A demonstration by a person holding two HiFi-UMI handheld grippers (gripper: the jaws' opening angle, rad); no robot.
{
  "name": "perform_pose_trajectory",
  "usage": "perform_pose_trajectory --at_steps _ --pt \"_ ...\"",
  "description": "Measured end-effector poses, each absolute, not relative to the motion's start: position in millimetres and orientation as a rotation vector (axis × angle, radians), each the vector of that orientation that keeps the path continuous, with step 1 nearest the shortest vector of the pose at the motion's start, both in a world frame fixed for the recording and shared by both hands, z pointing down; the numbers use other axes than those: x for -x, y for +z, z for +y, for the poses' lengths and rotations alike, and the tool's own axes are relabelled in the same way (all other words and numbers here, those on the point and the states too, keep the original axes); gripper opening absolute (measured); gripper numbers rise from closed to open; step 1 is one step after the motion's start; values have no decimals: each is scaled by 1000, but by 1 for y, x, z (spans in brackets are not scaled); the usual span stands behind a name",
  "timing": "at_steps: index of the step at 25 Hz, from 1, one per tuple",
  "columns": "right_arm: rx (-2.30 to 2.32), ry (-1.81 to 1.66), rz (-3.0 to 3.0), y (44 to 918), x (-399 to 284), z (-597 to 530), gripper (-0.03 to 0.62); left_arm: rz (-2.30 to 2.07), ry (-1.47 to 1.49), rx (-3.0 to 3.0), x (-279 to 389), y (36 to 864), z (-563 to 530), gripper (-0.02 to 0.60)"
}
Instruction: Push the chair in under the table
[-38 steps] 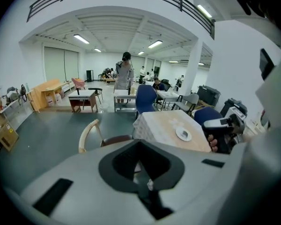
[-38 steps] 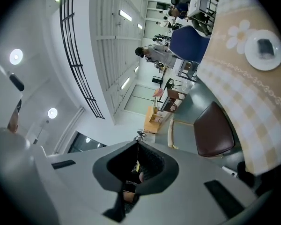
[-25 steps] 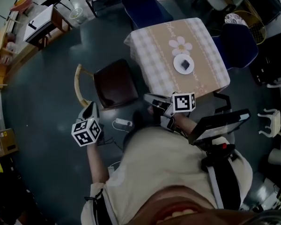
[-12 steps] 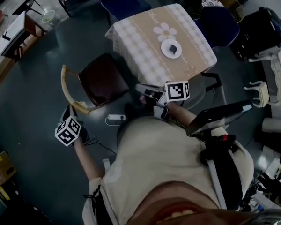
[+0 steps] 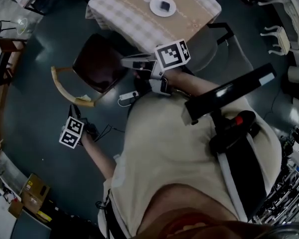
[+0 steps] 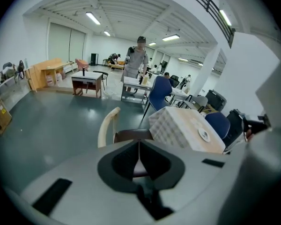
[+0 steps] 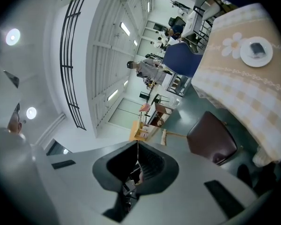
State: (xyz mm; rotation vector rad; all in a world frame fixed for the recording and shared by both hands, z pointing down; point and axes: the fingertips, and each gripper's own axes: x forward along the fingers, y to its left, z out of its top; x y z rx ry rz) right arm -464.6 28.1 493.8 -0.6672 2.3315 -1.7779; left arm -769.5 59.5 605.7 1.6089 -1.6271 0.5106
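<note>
Currently the chair (image 5: 97,63) stands pulled out from the bench (image 5: 120,20), set at an angle, with its dark seat close to the corner of the checked cloth. Just behind the chair's curved wooden backrest (image 5: 65,87) hangs the left hand-held gripper (image 6: 139,154), jaws together and empty; whether it touches the backrest I cannot tell. Over the seat's near edge, the right hand-held gripper (image 7: 137,159) also has its jaws together on nothing.

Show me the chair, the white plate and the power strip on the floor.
chair (image 5: 96,66), head view, dark seat.
white plate (image 5: 155,9), head view, left rim.
power strip (image 5: 127,98), head view, its middle.
</note>
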Motion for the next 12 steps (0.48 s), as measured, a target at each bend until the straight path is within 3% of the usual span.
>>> perform_pose_trajectory --at_steps 5,7,9,12 --pt "797 -1798 2386 521 452 34 12 -1717 527 -1495 798 633 64 24" --pt "856 -1840 2348 529 444 41 12 -1699 542 -1446 810 646 70 276" --pt "832 -1853 2320 530 448 43 12 -1688 548 -1391 828 655 75 318" --pt "792 -1844 2321 530 448 37 12 -1665 559 -1320 843 678 73 324"
